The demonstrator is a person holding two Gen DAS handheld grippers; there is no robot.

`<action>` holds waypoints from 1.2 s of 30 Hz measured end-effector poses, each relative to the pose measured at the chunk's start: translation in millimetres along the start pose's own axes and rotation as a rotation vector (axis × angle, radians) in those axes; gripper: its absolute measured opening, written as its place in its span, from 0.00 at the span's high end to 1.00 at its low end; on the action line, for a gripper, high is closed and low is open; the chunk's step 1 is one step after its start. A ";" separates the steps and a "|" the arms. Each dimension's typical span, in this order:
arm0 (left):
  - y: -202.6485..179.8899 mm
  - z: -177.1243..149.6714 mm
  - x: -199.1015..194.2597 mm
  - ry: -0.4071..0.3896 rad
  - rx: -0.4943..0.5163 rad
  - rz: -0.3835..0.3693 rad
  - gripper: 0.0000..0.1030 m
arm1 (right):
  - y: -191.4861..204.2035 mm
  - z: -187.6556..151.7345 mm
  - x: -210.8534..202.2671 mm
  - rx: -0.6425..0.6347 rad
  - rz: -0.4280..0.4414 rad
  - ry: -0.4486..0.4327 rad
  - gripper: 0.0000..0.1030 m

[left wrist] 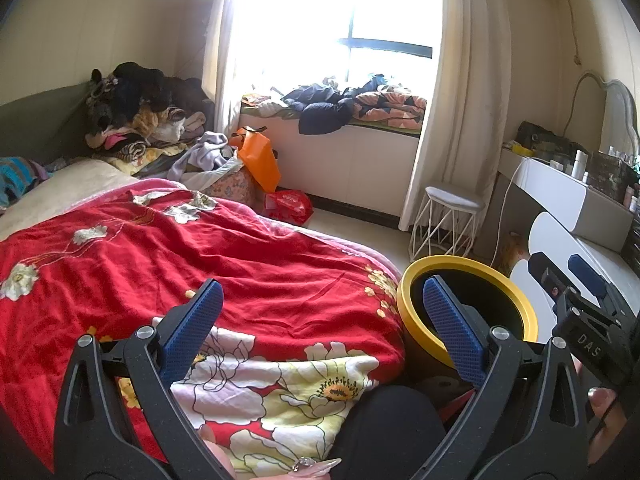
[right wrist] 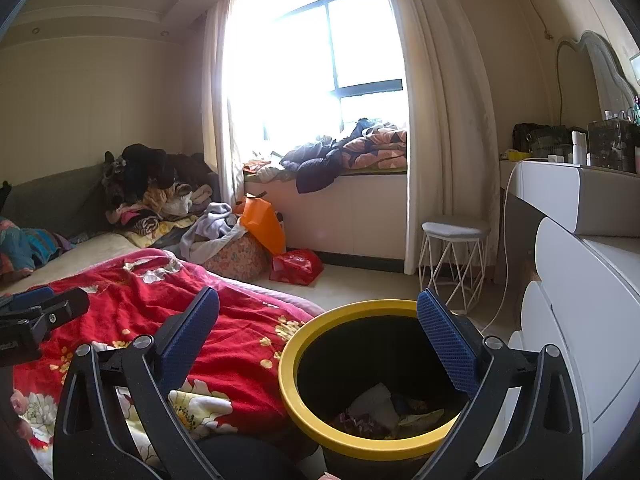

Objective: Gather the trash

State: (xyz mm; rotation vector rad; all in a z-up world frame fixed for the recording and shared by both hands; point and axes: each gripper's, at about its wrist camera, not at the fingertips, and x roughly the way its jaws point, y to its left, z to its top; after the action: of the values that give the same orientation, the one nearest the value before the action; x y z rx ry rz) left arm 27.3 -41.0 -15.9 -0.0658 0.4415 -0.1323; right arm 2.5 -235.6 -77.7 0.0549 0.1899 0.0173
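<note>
A black trash bin with a yellow rim (right wrist: 290, 396) stands on the floor beside the bed, with crumpled paper and wrappers (right wrist: 384, 410) at its bottom. My right gripper (right wrist: 318, 332) hovers above the bin, open, with nothing between its blue pads. In the left wrist view the same bin's yellow rim (left wrist: 404, 304) shows at the right, and my left gripper (left wrist: 322, 316) hangs open over the red floral quilt (left wrist: 168, 248), holding nothing. The right gripper (left wrist: 564, 276) shows at the far right of that view.
The bed with the red quilt (right wrist: 224, 344) fills the left. A white dresser (right wrist: 592, 320) stands close on the right, a white wire stool (right wrist: 454, 256) behind the bin. Orange and red bags (right wrist: 296, 266) and heaps of clothes (right wrist: 160, 196) lie near the window seat.
</note>
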 end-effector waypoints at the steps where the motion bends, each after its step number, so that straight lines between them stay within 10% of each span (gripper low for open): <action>1: -0.2 0.1 0.1 0.001 0.000 0.001 0.10 | 0.0 0.0 0.2 0.001 0.000 0.001 0.06; 27: 0.4 3.0 0.6 0.023 0.003 0.035 0.10 | -3.3 2.4 1.8 0.008 0.005 0.003 0.06; 36: 82.1 6.0 -7.4 0.104 -0.193 0.158 0.10 | 57.4 30.6 42.8 0.010 0.256 0.130 0.06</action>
State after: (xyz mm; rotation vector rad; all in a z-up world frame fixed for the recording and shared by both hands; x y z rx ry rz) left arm 32.5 41.4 -15.0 -0.2142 0.5602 0.0635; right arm 49.5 -179.0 -52.6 0.0883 0.3122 0.2758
